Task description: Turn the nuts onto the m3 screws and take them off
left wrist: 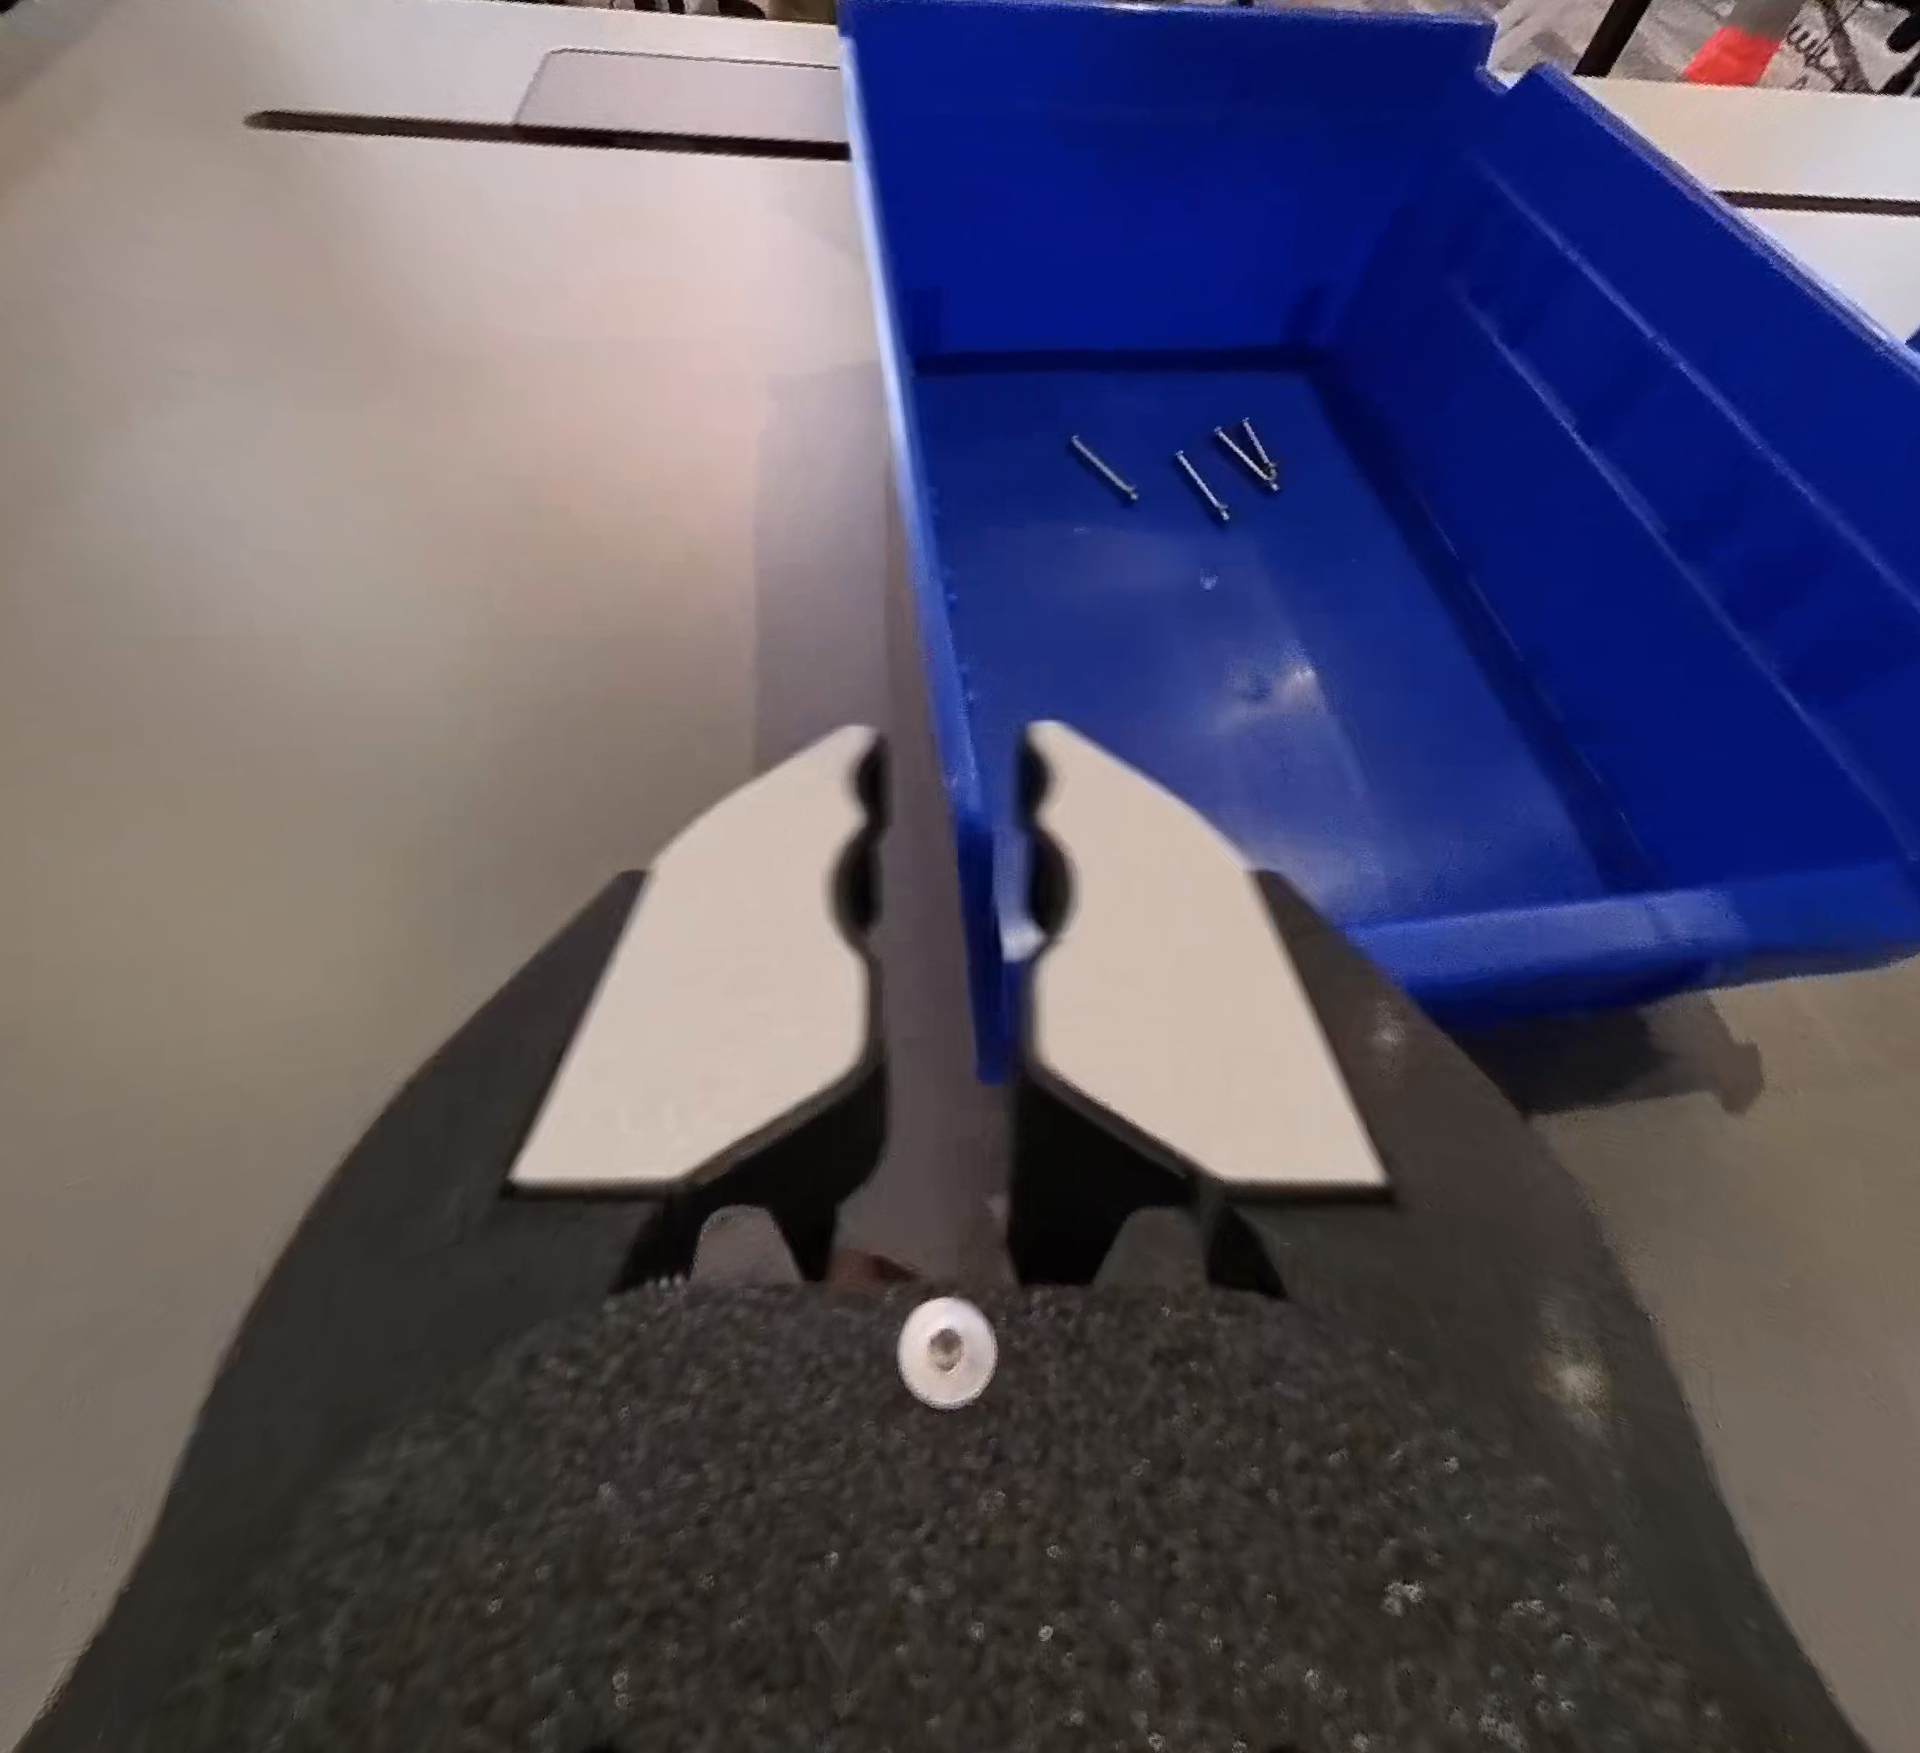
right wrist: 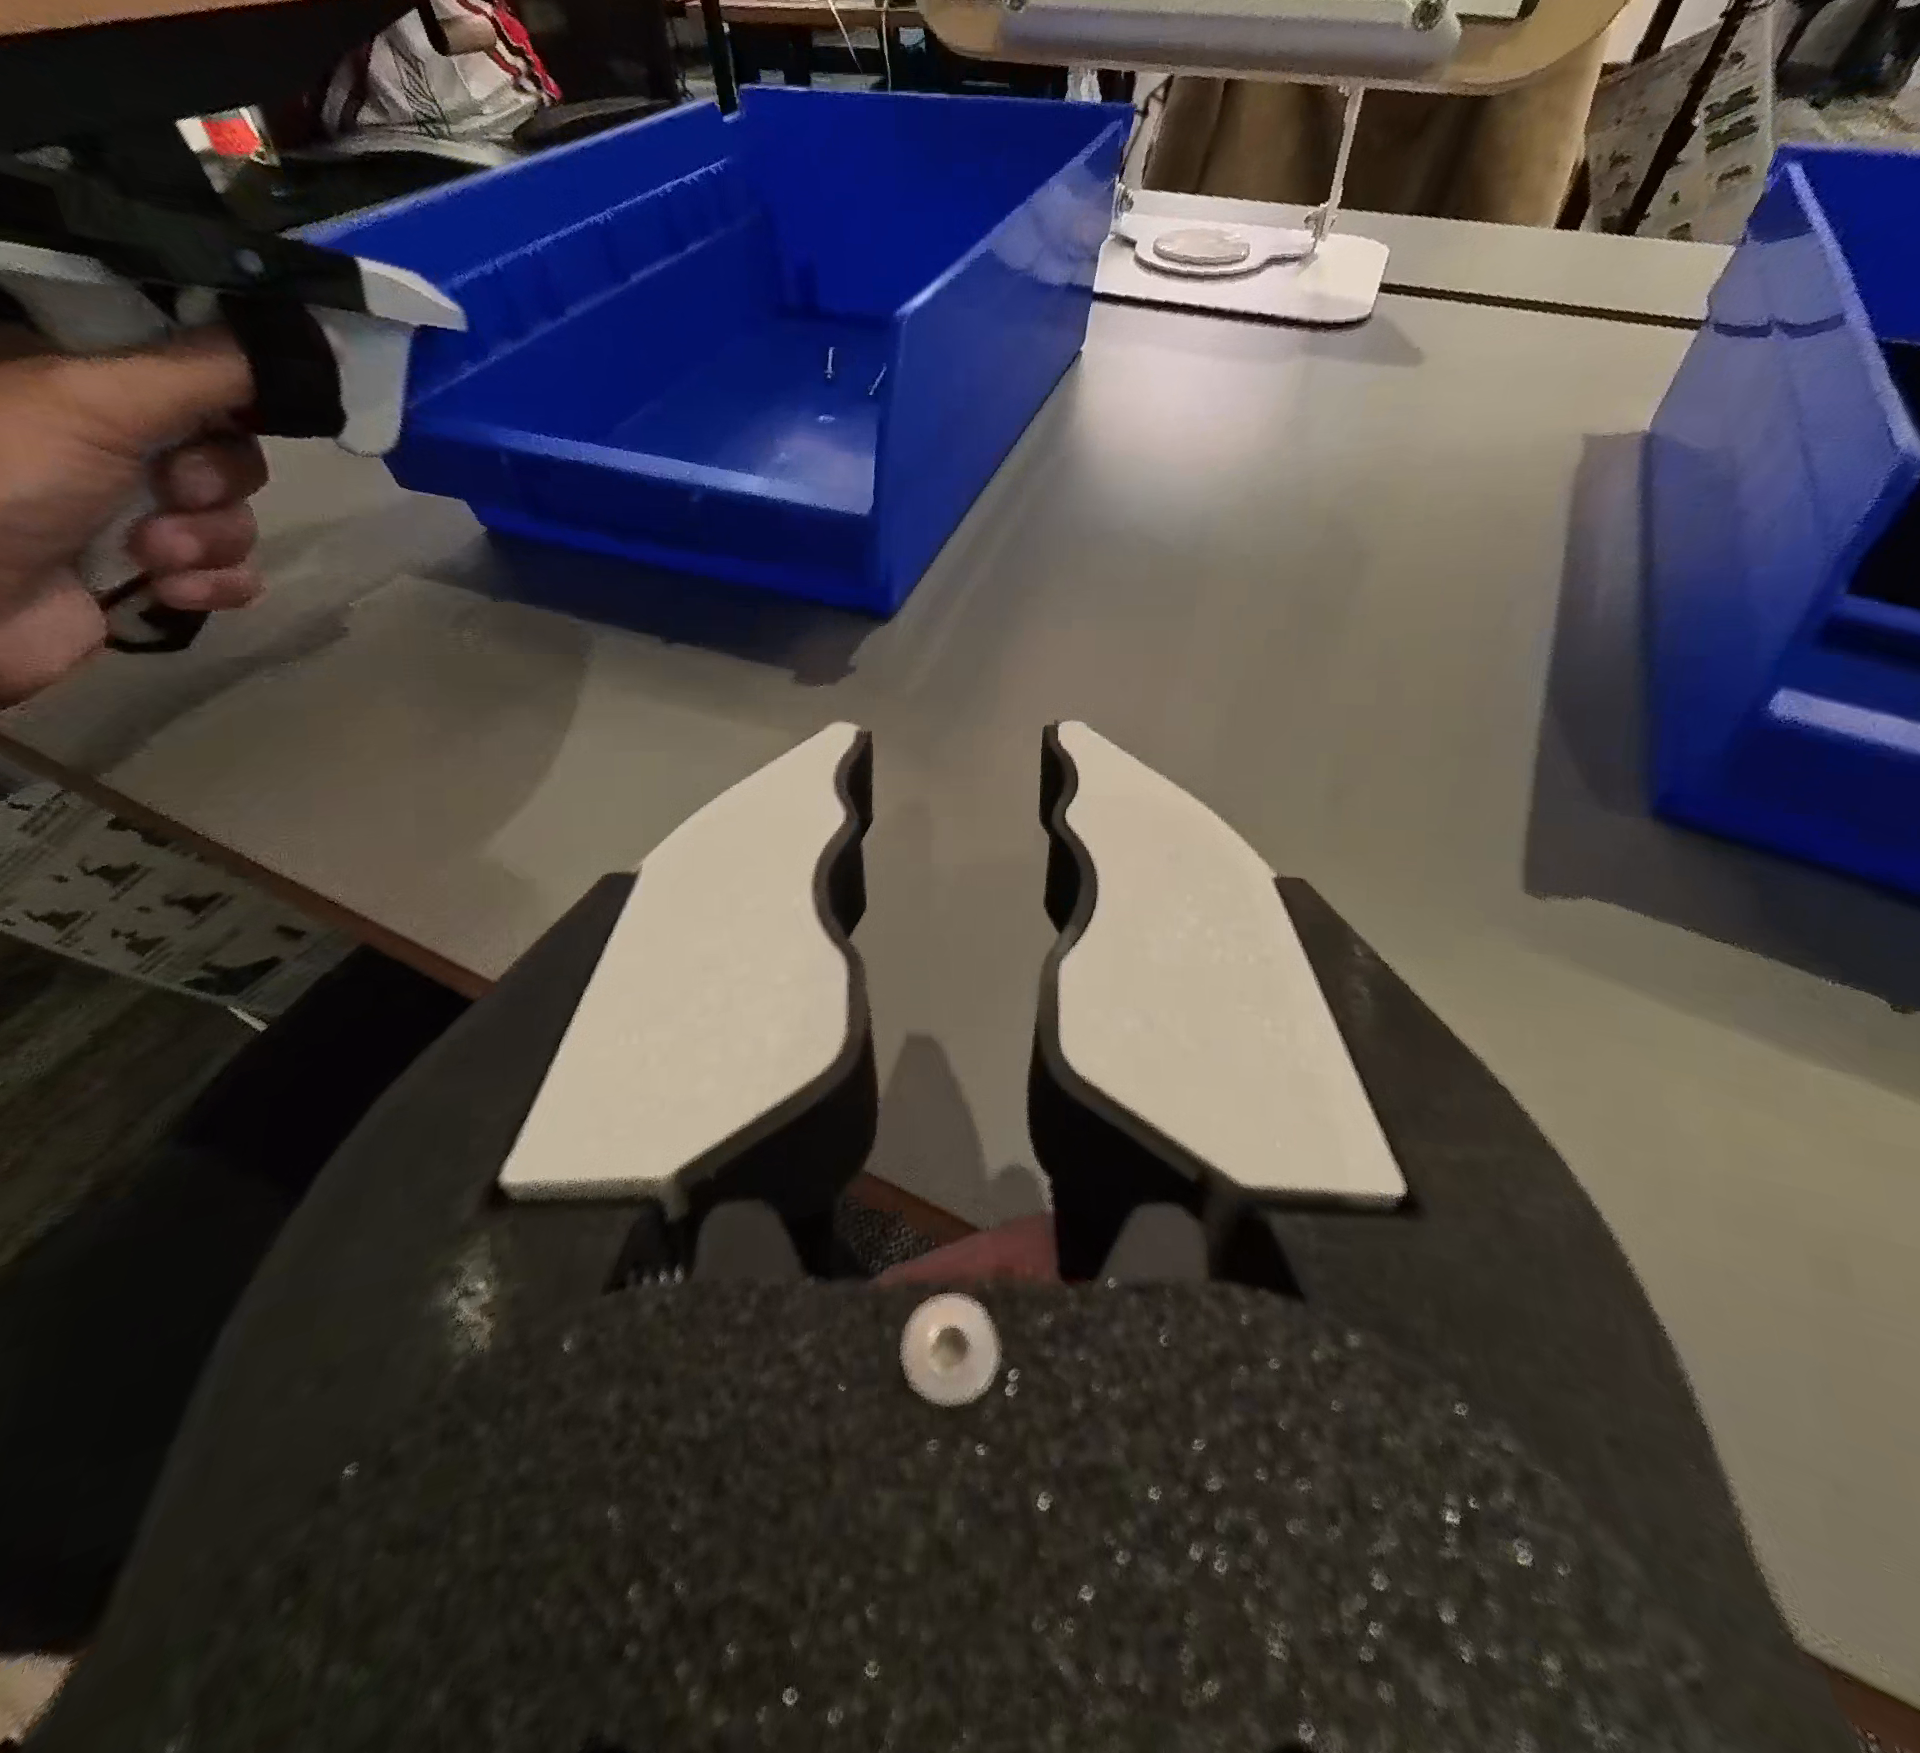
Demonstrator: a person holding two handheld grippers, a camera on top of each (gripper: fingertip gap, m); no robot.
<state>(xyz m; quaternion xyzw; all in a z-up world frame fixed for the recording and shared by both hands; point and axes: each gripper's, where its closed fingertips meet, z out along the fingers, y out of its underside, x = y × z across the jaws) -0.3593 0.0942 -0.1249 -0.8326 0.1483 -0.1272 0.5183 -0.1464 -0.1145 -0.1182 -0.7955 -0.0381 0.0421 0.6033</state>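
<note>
Our left gripper (left wrist: 951, 758) straddles the near corner wall of the blue bin (left wrist: 1714, 415), its jaws apart with the wall between them, gripping nothing. We count 4 screws (left wrist: 1205, 488) lying on the bin's floor toward the far end; nuts are too small to tell. Our right gripper (right wrist: 956, 747) hovers over the grey table (right wrist: 1247, 581), jaws apart and empty. A second blue bin (right wrist: 1808, 498) stands to the right.

Screws (left wrist: 1195, 479) in blue bin (left wrist: 1143, 197) too small to show nuts, second bin (right wrist: 1787, 498) cut off at right edge
</note>
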